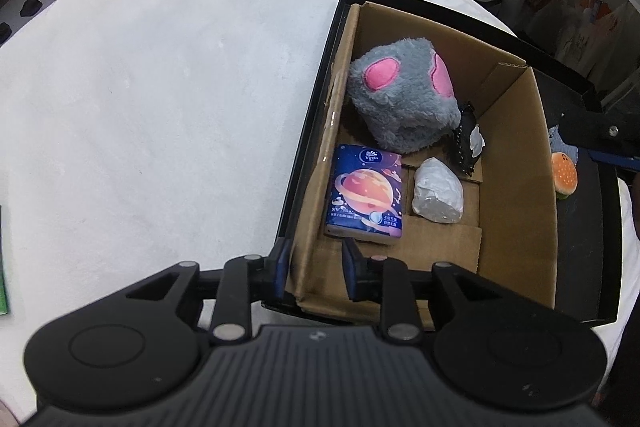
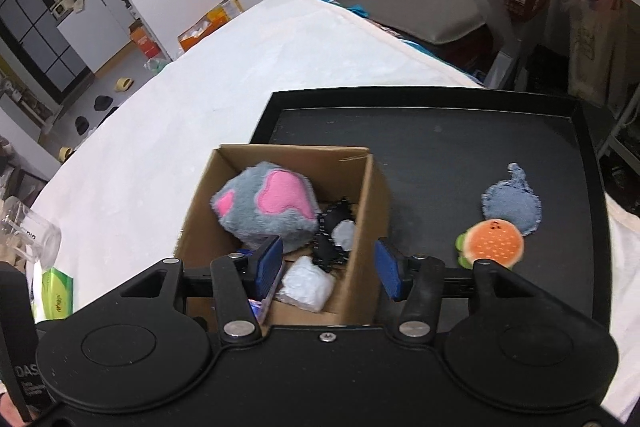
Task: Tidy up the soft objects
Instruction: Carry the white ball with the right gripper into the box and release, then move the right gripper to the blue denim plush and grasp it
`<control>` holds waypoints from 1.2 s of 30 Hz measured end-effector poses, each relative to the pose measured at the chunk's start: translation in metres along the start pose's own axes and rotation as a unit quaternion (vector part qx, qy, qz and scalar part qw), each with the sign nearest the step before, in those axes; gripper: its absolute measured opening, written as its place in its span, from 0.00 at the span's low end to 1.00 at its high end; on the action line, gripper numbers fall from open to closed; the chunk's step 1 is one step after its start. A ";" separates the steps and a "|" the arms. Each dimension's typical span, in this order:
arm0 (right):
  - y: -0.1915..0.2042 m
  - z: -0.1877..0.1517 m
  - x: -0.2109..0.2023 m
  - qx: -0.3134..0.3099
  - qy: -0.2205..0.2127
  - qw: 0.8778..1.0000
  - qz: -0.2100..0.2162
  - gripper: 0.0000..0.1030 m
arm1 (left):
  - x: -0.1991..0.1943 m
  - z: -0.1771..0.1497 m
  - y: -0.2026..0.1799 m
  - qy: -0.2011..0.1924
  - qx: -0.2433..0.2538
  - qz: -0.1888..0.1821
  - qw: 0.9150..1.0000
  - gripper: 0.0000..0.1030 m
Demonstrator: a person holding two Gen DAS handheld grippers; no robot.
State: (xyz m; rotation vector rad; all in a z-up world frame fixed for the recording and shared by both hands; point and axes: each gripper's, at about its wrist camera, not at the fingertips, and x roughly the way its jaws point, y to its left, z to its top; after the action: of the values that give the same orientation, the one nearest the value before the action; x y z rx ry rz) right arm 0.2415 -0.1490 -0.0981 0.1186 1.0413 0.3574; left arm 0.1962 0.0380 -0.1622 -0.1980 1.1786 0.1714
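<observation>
Cardboard box (image 1: 516,163) standing in the left part of a black tray (image 2: 440,147), which rests on a white cloth-covered table (image 1: 160,87). Inside the box: a grey plush (image 1: 404,99) with pink patches at the far end; a tissue pack (image 1: 364,191) printed with a planet, lying against the left wall; a white bundle (image 1: 438,195) just beside the pack; and a black-and-white item (image 1: 468,139) leaning near the plush — its kind cannot be told.

Left gripper (image 1: 314,269) — jaws parted, straddling the box's near-left wall, holding nothing. Right gripper (image 2: 328,269) — jaws wide apart above the box's near end, empty.

On the bare tray floor to the right of the box lie a burger toy (image 2: 494,241) and, touching it on the far side, a denim pouch (image 2: 512,207).
</observation>
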 end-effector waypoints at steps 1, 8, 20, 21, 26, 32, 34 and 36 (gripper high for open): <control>-0.003 -0.001 -0.001 0.001 0.000 1.000 0.000 0.50 | -0.001 0.000 -0.001 -0.001 0.001 0.002 1.000 0.27; -0.020 -0.003 -0.005 0.005 -0.010 1.000 -0.004 0.57 | -0.004 0.002 -0.009 -0.002 0.009 0.015 1.000 0.31; -0.053 -0.004 -0.003 0.019 -0.021 1.000 -0.013 0.66 | -0.001 0.006 -0.022 0.004 0.023 0.051 0.998 0.56; -0.057 -0.004 -0.002 0.021 -0.022 0.999 -0.013 0.67 | 0.000 0.007 -0.023 0.004 0.025 0.054 0.998 0.58; -0.080 -0.004 0.003 0.039 -0.022 0.999 -0.016 0.68 | 0.002 0.011 -0.029 0.001 0.029 0.060 0.998 0.66; -0.103 -0.003 0.010 0.049 -0.017 0.998 -0.023 0.68 | 0.008 0.013 -0.031 0.005 0.027 0.069 0.997 0.69; -0.108 -0.002 0.013 0.048 -0.016 0.998 -0.024 0.68 | 0.009 0.015 -0.032 0.006 0.026 0.072 0.997 0.69; -0.113 -0.002 0.017 0.048 -0.015 0.998 -0.026 0.68 | 0.010 0.016 -0.033 0.006 0.025 0.074 0.997 0.69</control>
State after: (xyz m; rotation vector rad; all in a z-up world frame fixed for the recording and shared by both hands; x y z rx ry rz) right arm 0.2736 -0.2488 -0.1432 0.1830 1.0298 0.2572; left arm 0.2220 0.0097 -0.1638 -0.0668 1.2078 0.2707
